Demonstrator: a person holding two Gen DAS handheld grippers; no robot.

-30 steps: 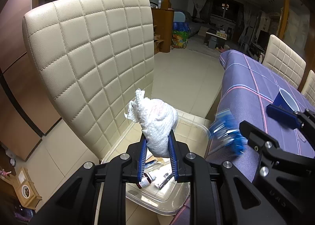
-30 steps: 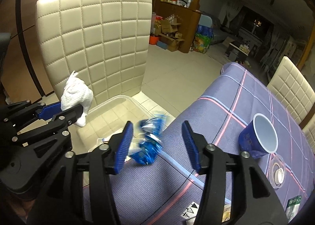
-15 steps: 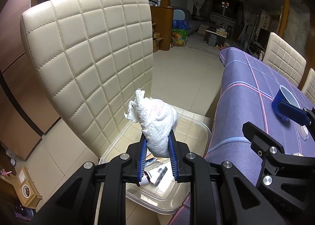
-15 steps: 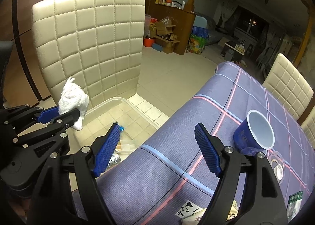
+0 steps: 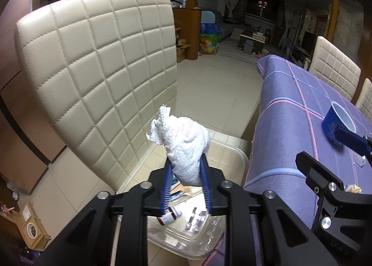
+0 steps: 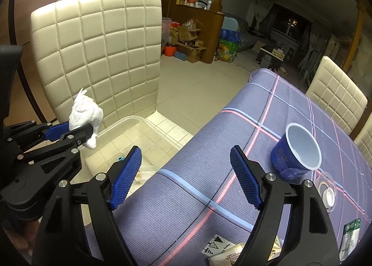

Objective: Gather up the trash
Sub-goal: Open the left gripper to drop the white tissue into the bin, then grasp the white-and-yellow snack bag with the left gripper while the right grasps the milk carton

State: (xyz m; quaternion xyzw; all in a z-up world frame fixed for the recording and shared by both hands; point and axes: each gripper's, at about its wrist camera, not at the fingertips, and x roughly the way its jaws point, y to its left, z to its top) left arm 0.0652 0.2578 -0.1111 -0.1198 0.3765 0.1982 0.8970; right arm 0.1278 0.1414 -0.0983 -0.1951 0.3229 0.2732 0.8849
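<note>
My left gripper (image 5: 184, 168) is shut on a crumpled white tissue (image 5: 186, 145) and holds it above the clear plastic bin (image 5: 230, 152) on the floor. The bin holds a small bottle (image 5: 168, 217) and several scraps. The tissue (image 6: 86, 117) and the bin (image 6: 130, 121) also show in the right wrist view. My right gripper (image 6: 186, 170) is open and empty above the table's edge, beside the bin. A blue paper cup (image 6: 297, 154) stands on the purple tablecloth (image 6: 209, 196) to its right.
A cream quilted chair back (image 5: 97, 75) stands close behind the bin. More cream chairs (image 6: 337, 93) line the table's far side. A clear lid (image 6: 327, 191), a green packet (image 6: 351, 238) and paper wrappers (image 6: 232, 254) lie on the table.
The blue wrapper has left my right gripper and dropped into the bin. The right jaws have opened wide. The left gripper still holds the tissue in place.
</note>
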